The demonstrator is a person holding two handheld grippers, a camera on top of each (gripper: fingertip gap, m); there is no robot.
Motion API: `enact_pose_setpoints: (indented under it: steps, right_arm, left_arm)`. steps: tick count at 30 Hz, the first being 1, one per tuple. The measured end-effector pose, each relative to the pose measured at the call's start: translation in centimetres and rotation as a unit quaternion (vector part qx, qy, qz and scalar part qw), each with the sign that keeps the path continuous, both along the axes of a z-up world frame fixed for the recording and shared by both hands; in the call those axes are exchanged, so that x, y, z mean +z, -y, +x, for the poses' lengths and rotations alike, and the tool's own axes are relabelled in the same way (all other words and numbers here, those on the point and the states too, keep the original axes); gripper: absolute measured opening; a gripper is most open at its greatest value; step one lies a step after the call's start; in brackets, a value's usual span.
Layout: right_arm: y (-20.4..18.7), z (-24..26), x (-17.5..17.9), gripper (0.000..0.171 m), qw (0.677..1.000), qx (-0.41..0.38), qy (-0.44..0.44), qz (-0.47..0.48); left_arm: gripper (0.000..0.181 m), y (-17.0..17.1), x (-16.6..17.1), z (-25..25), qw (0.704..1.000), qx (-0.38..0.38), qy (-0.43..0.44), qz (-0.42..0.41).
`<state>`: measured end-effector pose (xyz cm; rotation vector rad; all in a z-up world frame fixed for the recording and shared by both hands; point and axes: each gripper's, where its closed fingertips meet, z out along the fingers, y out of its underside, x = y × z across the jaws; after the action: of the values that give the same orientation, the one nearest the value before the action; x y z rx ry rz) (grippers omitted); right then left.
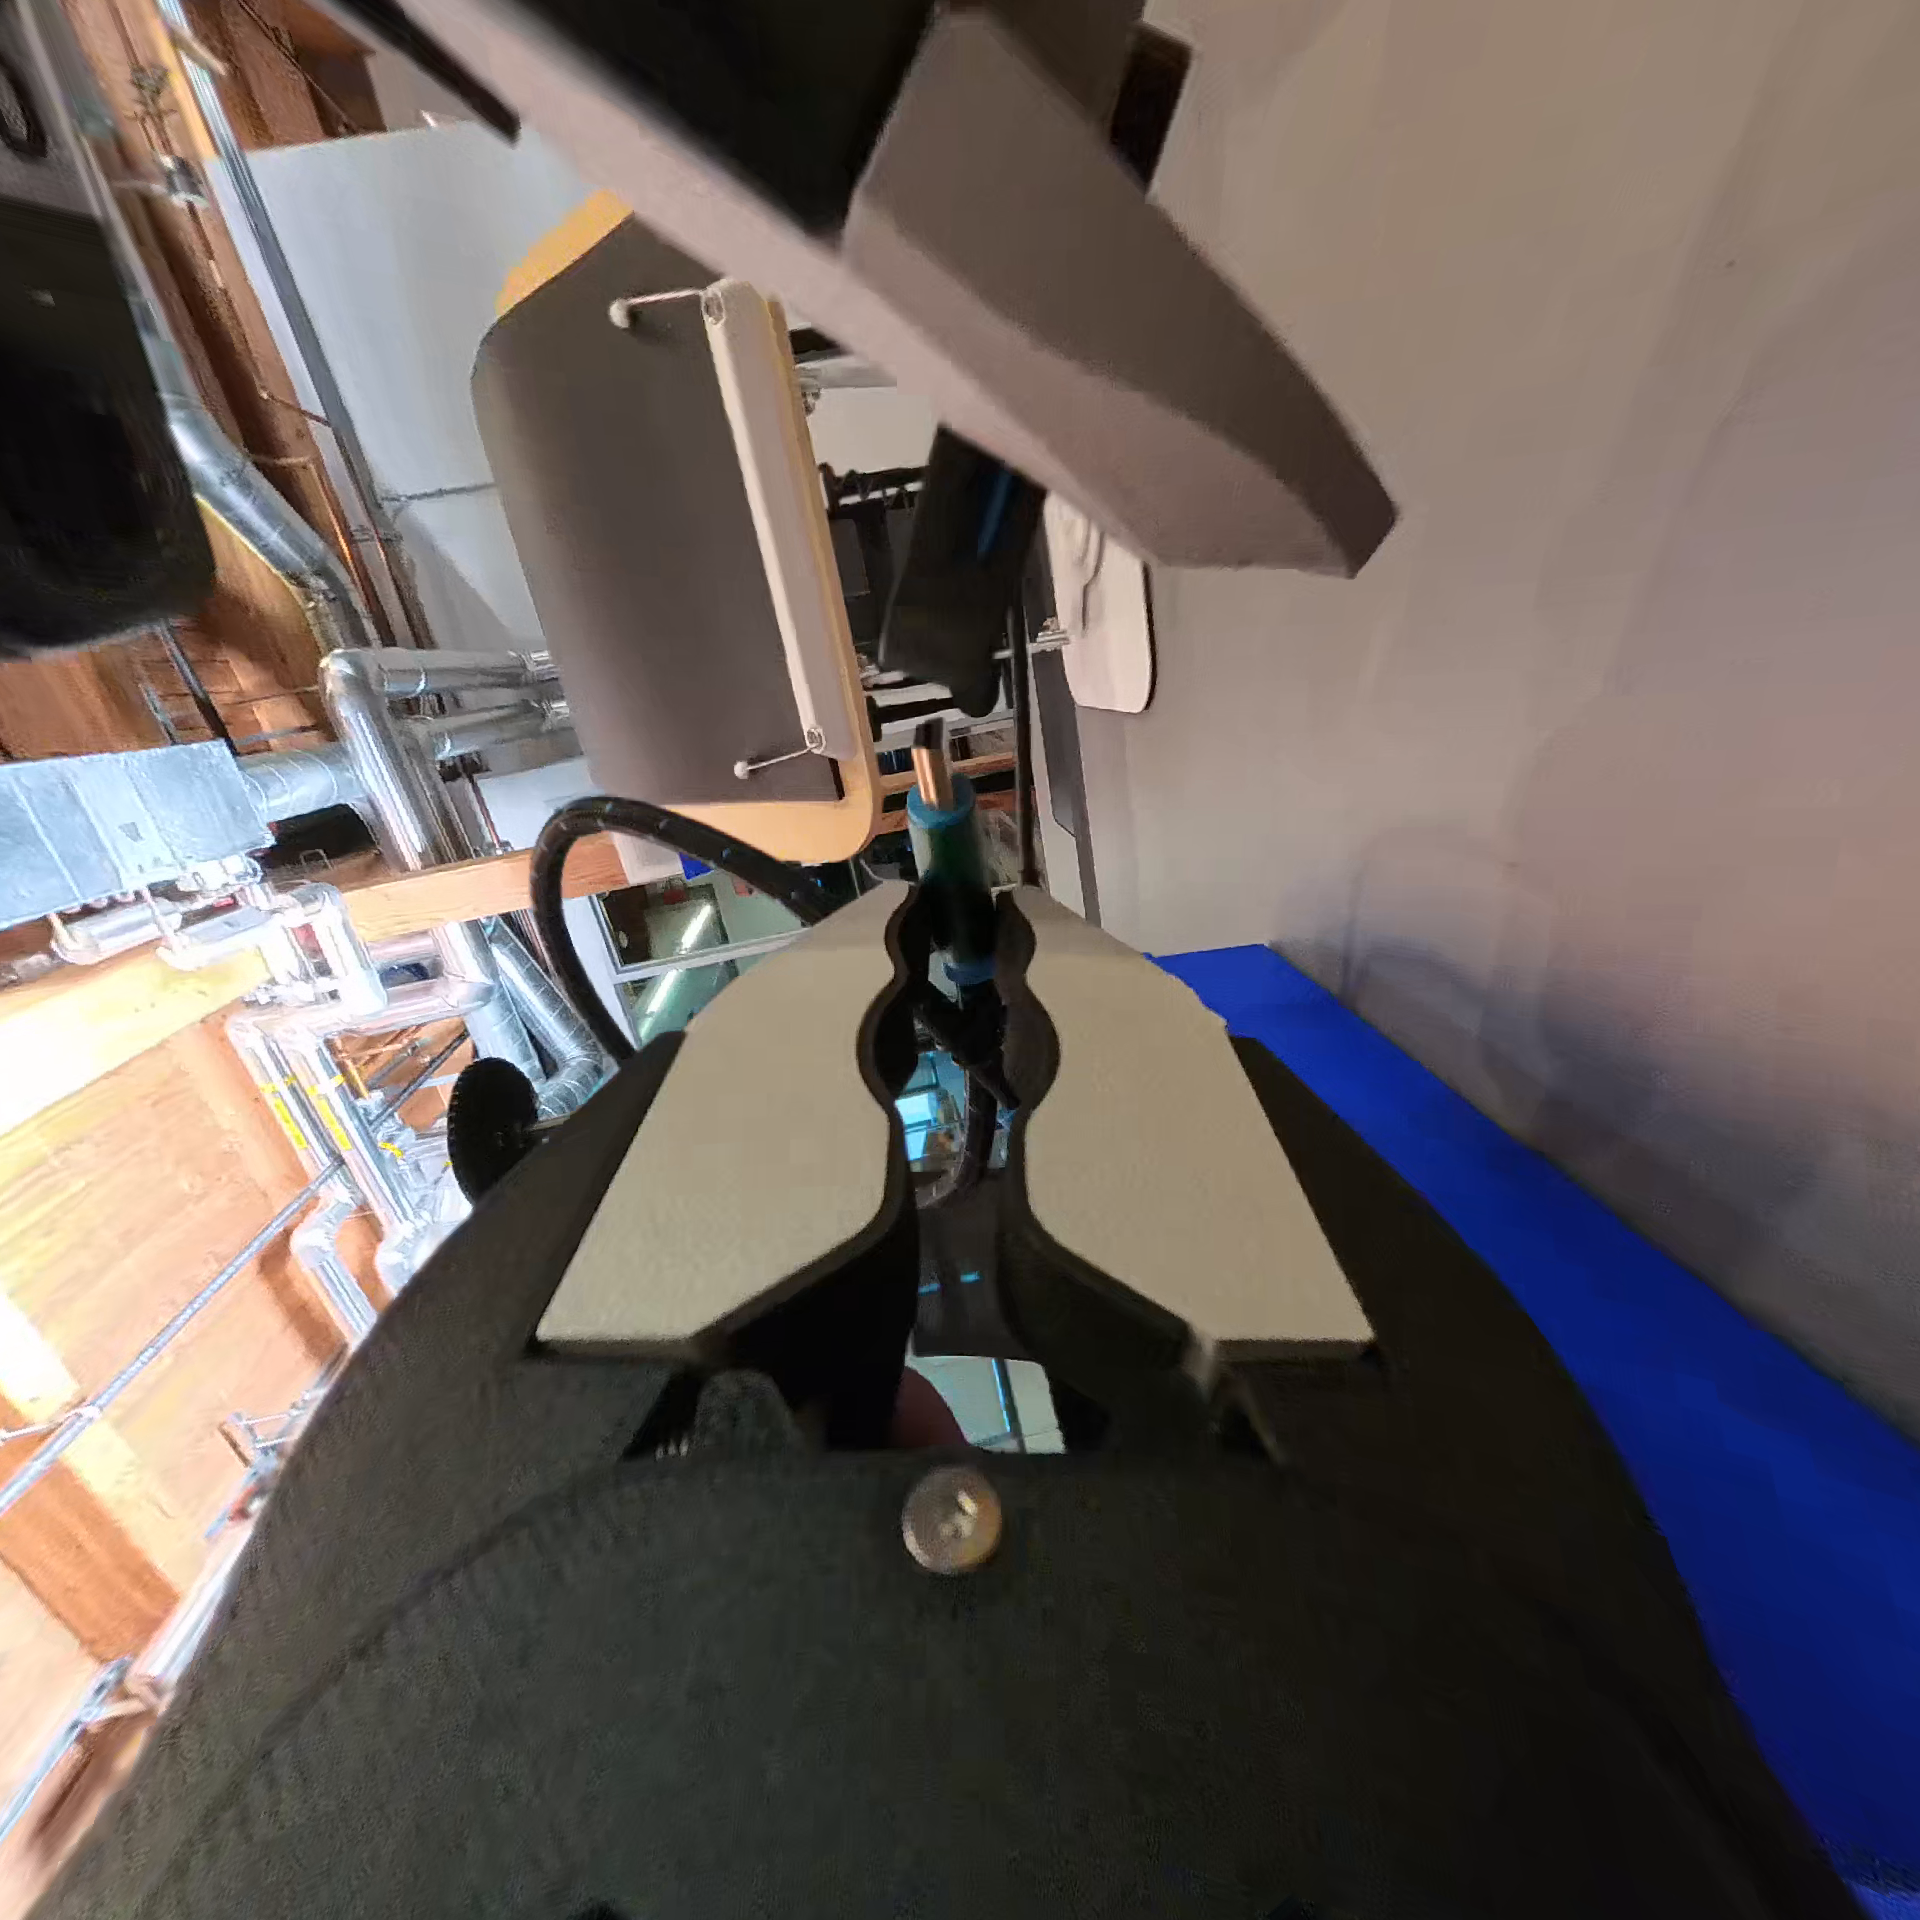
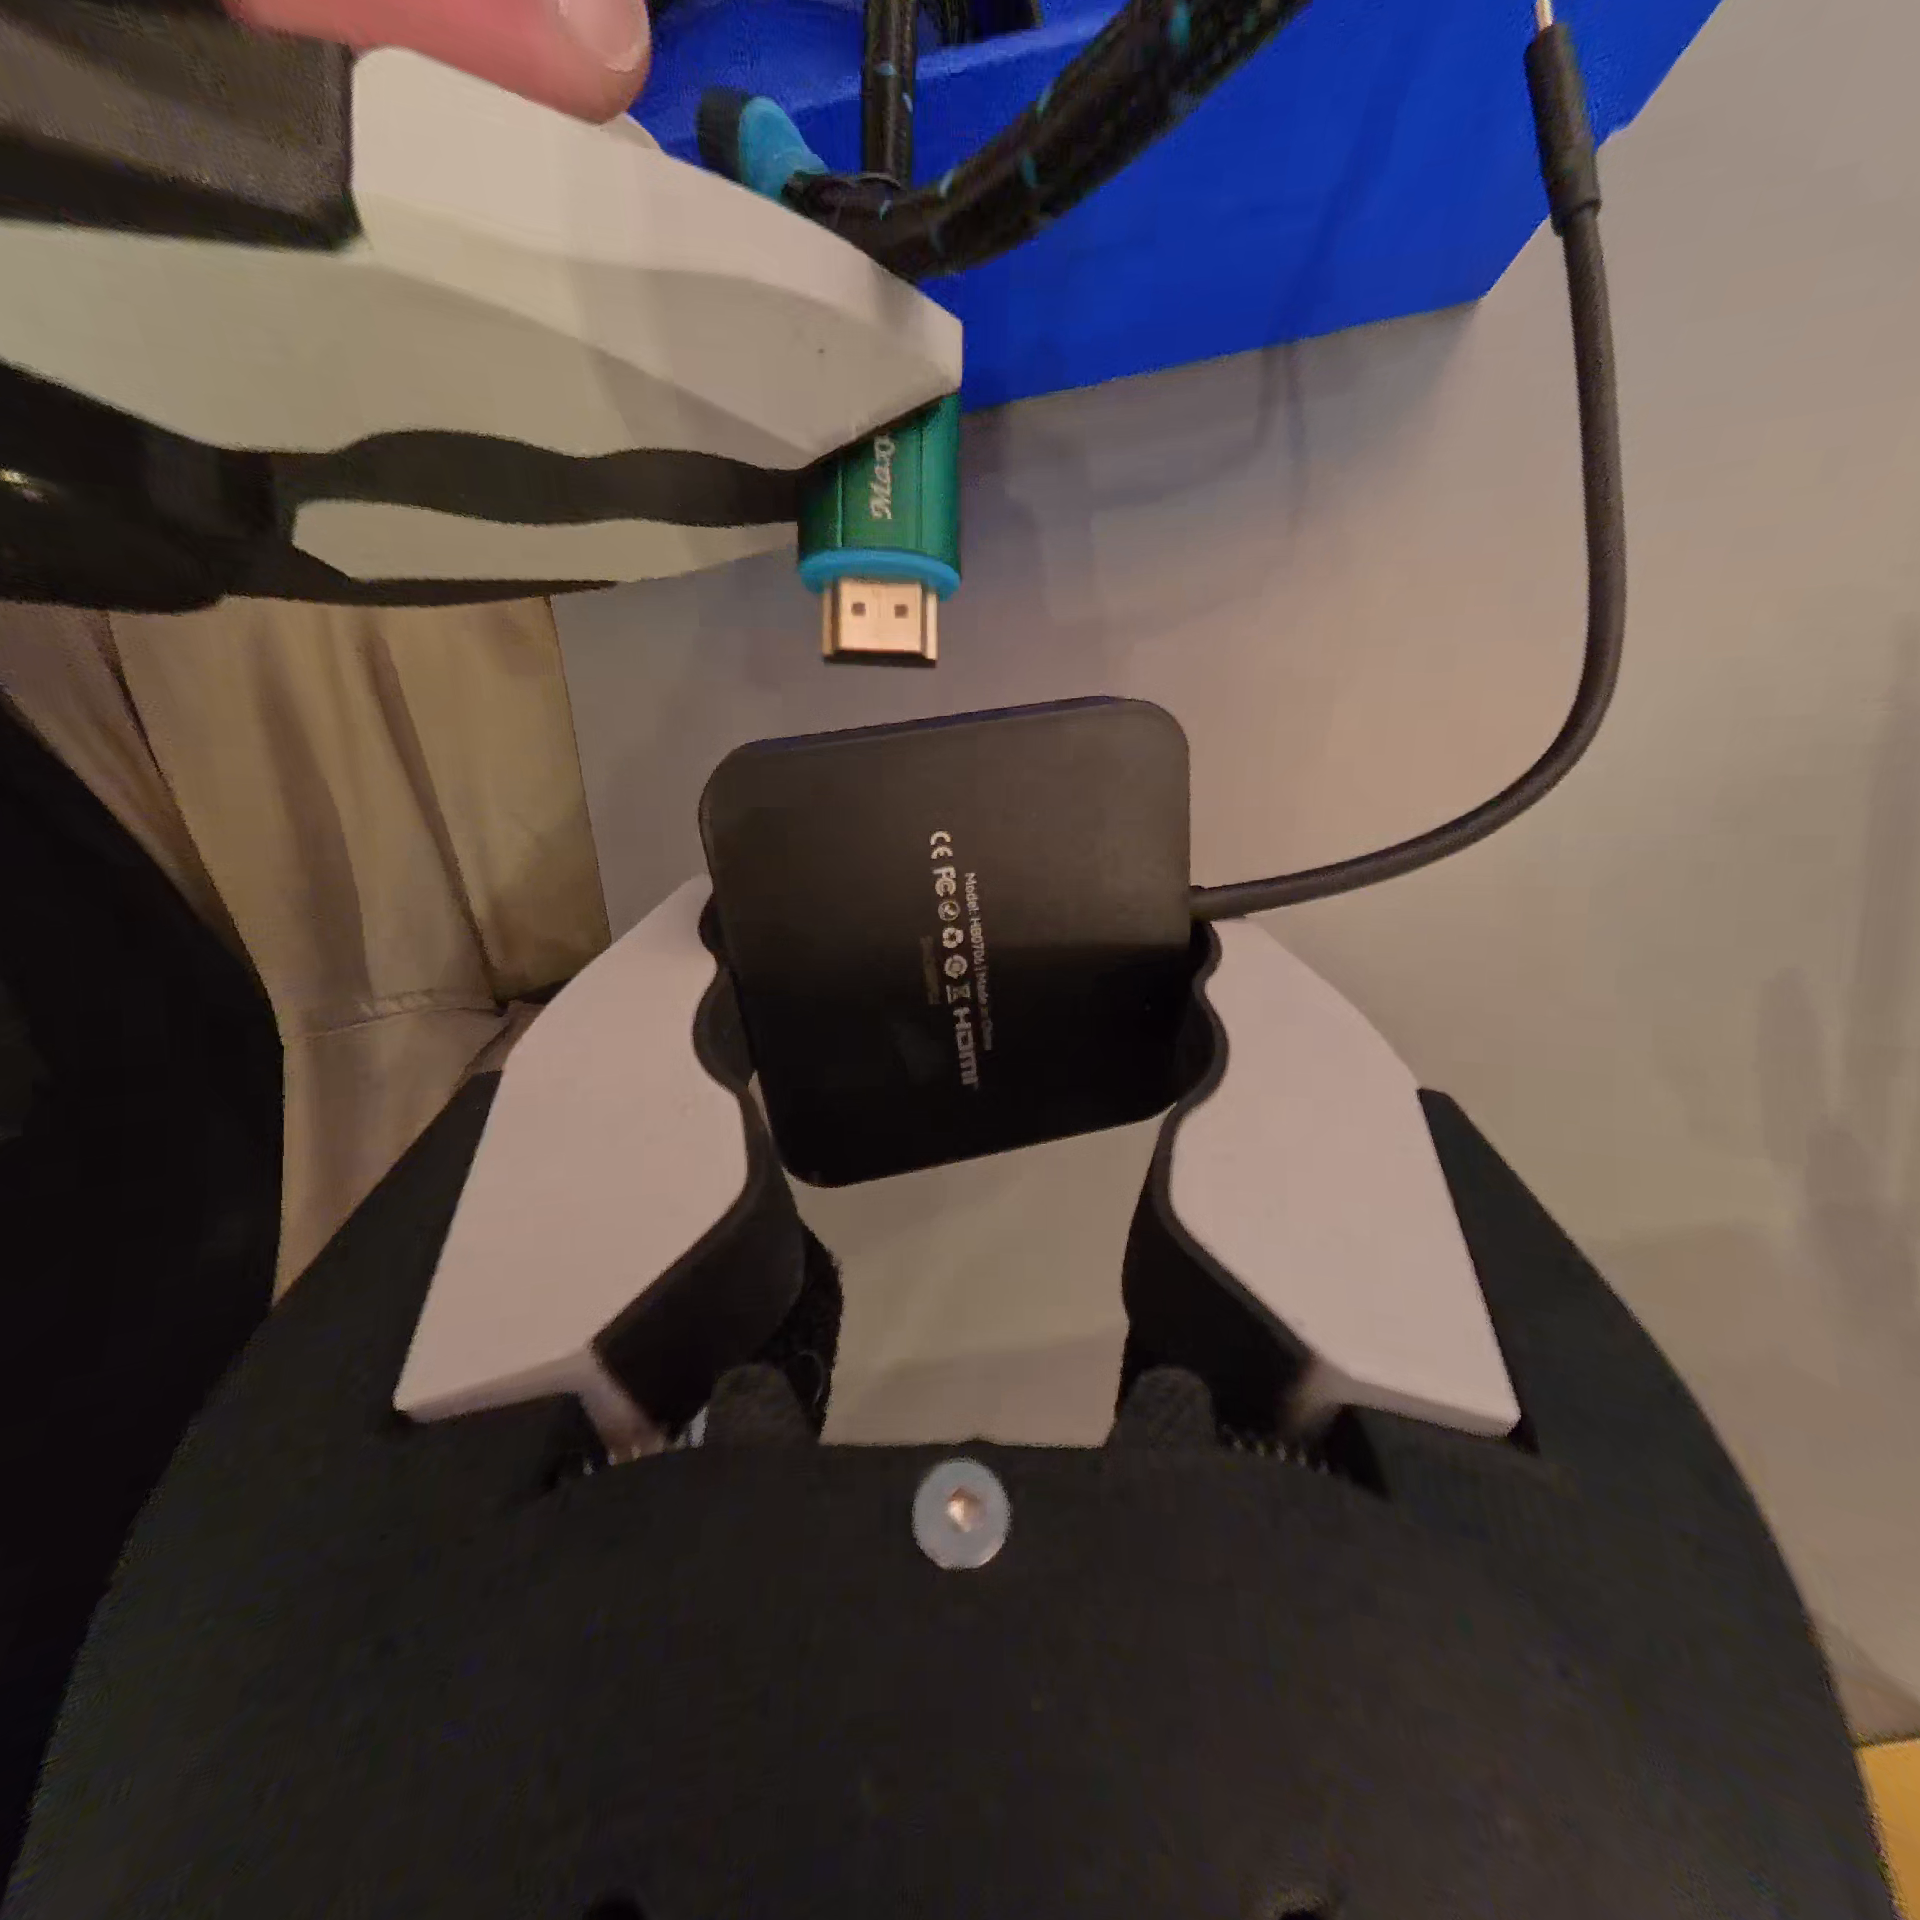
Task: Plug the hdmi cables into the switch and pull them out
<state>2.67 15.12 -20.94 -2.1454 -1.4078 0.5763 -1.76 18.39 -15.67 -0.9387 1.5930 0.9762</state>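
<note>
My right gripper (image 2: 961,925) is shut on the black square HDMI switch (image 2: 935,831) and holds it flat above the grey table (image 2: 1351,623). The switch's own thin black lead (image 2: 1600,520) curves away from its right side. My left gripper (image 1: 956,914) is shut on a green HDMI plug (image 1: 951,842) with a light blue collar, its gold tip pointing forward. In the right wrist view the left gripper (image 2: 852,457) comes in from the upper left. It holds the plug (image 2: 883,488) with the gold connector (image 2: 881,623) just short of the switch's far edge, not inserted.
A blue mat (image 2: 1299,208) lies behind on the table, with braided black-and-blue cables (image 2: 987,187) and another blue-collared plug (image 2: 758,135) on it. Beige fabric (image 2: 364,831) hangs at the left. The mat also shows in the left wrist view (image 1: 1558,1195). A finger (image 2: 582,52) shows at top left. About 7 cm separates my left fingertips from my right.
</note>
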Motion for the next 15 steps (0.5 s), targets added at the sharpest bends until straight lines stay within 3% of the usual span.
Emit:
enact_pose_setpoints:
  steps: [15]
  right_arm:
    - [-0.3, 0.8, -1.9, 0.078, 0.996, -0.041, 0.068, -0.027]
  left_arm:
    - [0.012, -0.1, -2.2, 0.8, 0.999, -0.002, -0.048, 0.006]
